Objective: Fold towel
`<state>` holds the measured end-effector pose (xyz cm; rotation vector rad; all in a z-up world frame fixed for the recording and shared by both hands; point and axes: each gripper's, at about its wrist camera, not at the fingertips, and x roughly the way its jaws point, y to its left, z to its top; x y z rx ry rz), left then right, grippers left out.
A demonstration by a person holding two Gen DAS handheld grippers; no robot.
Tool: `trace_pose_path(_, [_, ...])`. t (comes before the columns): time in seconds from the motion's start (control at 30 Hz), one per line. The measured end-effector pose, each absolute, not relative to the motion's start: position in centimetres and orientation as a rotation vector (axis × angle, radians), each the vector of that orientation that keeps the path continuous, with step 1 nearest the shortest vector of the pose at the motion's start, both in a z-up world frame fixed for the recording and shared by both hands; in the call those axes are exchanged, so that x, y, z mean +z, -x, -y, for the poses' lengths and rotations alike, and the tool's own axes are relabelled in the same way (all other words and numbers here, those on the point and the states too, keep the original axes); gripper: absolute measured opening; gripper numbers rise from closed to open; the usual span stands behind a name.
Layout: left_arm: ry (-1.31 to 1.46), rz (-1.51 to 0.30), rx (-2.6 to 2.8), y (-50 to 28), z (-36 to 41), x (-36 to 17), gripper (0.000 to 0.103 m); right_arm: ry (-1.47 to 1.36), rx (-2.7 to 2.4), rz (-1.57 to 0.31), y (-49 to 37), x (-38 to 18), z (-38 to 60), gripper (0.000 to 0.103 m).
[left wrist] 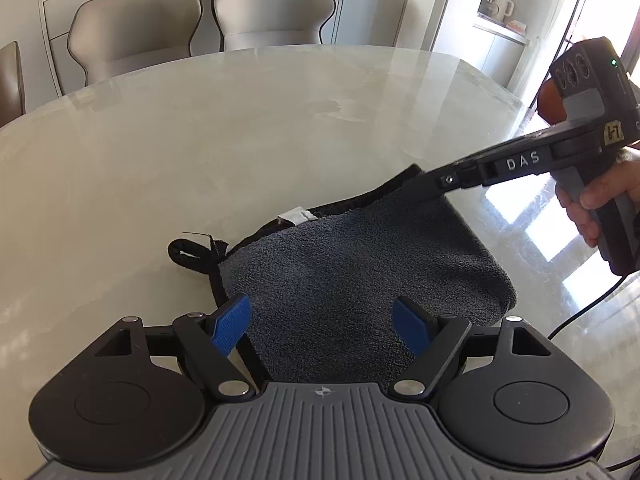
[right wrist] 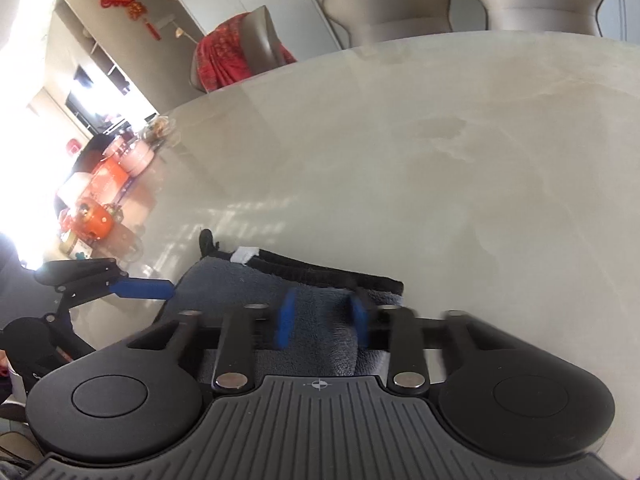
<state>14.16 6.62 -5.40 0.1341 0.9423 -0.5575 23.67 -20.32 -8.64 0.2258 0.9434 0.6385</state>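
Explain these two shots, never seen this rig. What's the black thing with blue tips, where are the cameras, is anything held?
No robot arm: a person carries a handheld two-finger gripper in each hand, each with a fisheye camera looking along its blue-padded fingers. The left wrist view shows the left gripper open above a dark grey towel lying folded on a pale glossy table. The right gripper and the hand holding it enter from the right, at the towel's far corner. The right wrist view shows that gripper's own pads apart, towel cloth bunched between them; a firm grip isn't clear. The picture is blurred.
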Motion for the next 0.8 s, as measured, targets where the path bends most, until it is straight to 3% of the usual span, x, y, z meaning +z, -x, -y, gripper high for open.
trace_pose_path(0.13, [-0.140,-0.936,-0.568,-14.6,-6.2,-5.3,0.082,-0.231,0.635,-0.886,-23.9,-7.3,21.4,0.010])
trace_pose_path(0.47, [-0.191,-0.943,-0.580,-15.4,-4.9,-6.6,0.082,-0.281,0.563,-0.956,-25.0,-10.2,21.9,0.011])
trace_pose_path(0.57, [-0.199,-0.940,-0.574,-15.2,-5.0,-6.2,0.082,-0.322,0.547,-0.959,-24.8,-10.2,22.0,0.021])
trace_pose_path(0.63, [-0.186,-0.910,-0.568,-14.6,-5.5,-5.0,0.082,-0.323,0.529,-0.931,-23.8,-9.1,22.3,0.042])
trace_pose_path(0.8, [-0.112,-0.888,-0.590,-12.5,-6.5,-4.1,0.082,-0.315,0.599,-0.996,-20.0,-8.3,21.9,0.043])
